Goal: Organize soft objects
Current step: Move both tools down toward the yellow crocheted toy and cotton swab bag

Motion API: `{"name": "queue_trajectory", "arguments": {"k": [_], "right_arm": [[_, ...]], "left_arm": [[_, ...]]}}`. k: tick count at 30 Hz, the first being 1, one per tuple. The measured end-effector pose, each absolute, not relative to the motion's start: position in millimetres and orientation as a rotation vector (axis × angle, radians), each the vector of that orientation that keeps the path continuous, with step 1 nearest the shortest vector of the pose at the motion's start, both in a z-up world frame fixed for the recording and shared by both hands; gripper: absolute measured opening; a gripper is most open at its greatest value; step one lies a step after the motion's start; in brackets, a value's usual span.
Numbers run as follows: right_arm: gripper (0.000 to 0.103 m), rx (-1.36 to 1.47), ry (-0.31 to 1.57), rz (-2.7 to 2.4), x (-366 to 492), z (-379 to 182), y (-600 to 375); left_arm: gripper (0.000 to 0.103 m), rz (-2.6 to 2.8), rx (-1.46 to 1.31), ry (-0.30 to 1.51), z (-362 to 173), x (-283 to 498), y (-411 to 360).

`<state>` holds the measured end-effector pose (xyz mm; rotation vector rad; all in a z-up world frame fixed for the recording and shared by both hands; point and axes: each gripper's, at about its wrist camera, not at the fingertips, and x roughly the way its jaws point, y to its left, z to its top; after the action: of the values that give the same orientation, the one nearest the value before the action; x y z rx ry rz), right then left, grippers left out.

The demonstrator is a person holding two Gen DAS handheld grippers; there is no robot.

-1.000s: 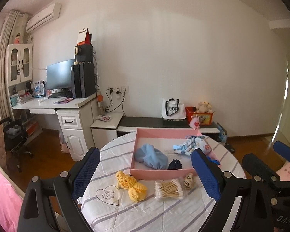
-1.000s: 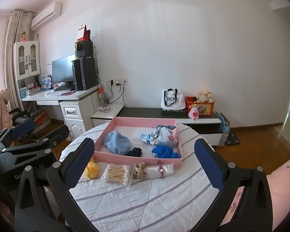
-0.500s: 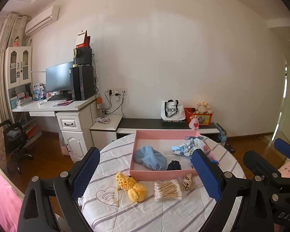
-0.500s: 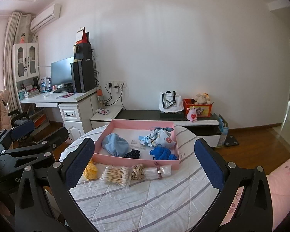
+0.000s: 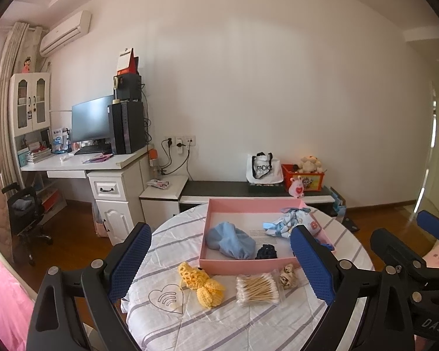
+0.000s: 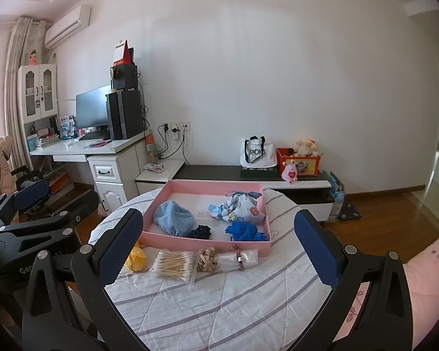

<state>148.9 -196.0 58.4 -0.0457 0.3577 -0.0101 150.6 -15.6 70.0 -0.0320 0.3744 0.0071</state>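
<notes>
Both tools are held up above the round table with the white striped quilted cloth (image 6: 219, 301), and neither one touches anything. On the left gripper (image 5: 221, 263) the two black fingers with blue bumpy pads are spread wide apart, with nothing between them. Over on the right gripper (image 6: 219, 248) the fingers are spread just as wide, and they hold nothing too. A pink sleeve with little flowers (image 6: 424, 278) shows at the right edge. Toward the far side of the table sits a flat pink cardboard tray (image 6: 205, 241). Inside it lie a light blue soft cloth cap (image 6: 174, 221), a small dark blue knitted piece (image 6: 200, 231), a bright blue crumpled cloth (image 6: 244, 232) and a pale blue cartoon-print pouch (image 6: 237, 207). In front of the tray, on the cloth, lie a yellow knitted toy (image 5: 202, 283), a clear bag of cotton swabs with wooden sticks (image 5: 257, 289), a beige scrunchie (image 6: 206, 259) and a clear rolled plastic bag with a band around it (image 6: 238, 259). These four things are in a row just beside the tray's near wall.
</notes>
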Motion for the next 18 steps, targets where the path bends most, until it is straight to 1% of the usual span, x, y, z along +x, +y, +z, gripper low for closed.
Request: {"name": "queue_trajectory", "arguments": {"k": [13, 18], "right_arm": [[0.103, -0.043, 0.379, -0.02, 157, 53, -196], [0.103, -0.039, 0.393, -0.026, 162, 50, -196]], "left_arm": [[0.094, 0.023, -0.035, 0.405, 65, 160, -13], [0.099, 0.029, -0.04, 0.414, 62, 163, -9]]}}
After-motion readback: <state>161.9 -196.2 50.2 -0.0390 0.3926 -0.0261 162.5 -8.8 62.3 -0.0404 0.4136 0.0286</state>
